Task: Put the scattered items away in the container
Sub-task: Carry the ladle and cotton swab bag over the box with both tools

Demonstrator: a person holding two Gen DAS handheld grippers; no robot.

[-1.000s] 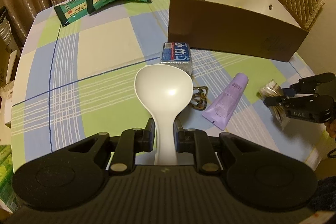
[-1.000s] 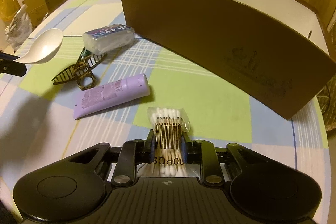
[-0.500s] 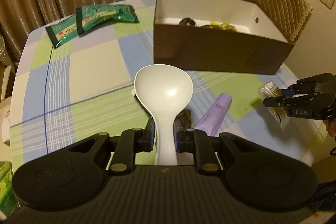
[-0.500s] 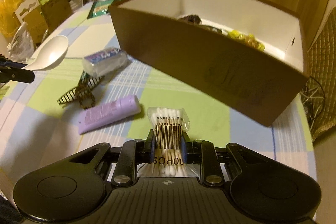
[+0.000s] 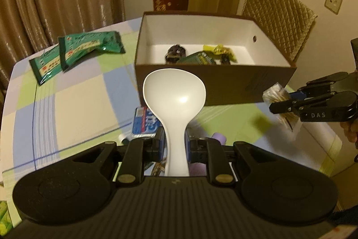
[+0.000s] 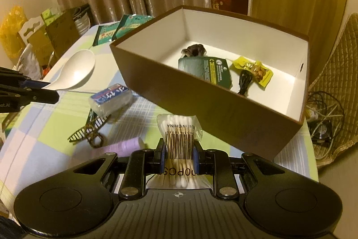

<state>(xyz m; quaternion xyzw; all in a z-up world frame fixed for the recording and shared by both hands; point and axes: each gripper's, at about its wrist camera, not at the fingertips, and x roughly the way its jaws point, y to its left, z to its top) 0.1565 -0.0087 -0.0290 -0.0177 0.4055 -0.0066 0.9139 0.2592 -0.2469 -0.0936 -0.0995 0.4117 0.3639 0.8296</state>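
Note:
My left gripper (image 5: pixel 175 145) is shut on the handle of a white spoon (image 5: pixel 174 93), held above the table in front of the brown box (image 5: pixel 223 87). My right gripper (image 6: pixel 178 153) is shut on a clear bag of cotton swabs (image 6: pixel 179 133), raised near the box's (image 6: pixel 201 104) front wall. The box, white inside, holds several small items. On the checked cloth below lie a blue tissue pack (image 6: pixel 110 99), a dark hair claw (image 6: pixel 89 131) and a purple tube (image 6: pixel 125 146). In the left wrist view the right gripper (image 5: pixel 279 104) with the swab bag (image 5: pixel 276 95) shows at the right.
Two green packets (image 5: pixel 76 53) lie at the table's far left. A quilted chair (image 5: pixel 277 17) stands behind the box. Bags and cartons (image 6: pixel 38 37) sit on the floor beyond the table's left edge, cables (image 6: pixel 322 113) on the floor at the right.
Both grippers have risen with their loads, so the box's inside has come into view. The items on the cloth have slid lower in both views.

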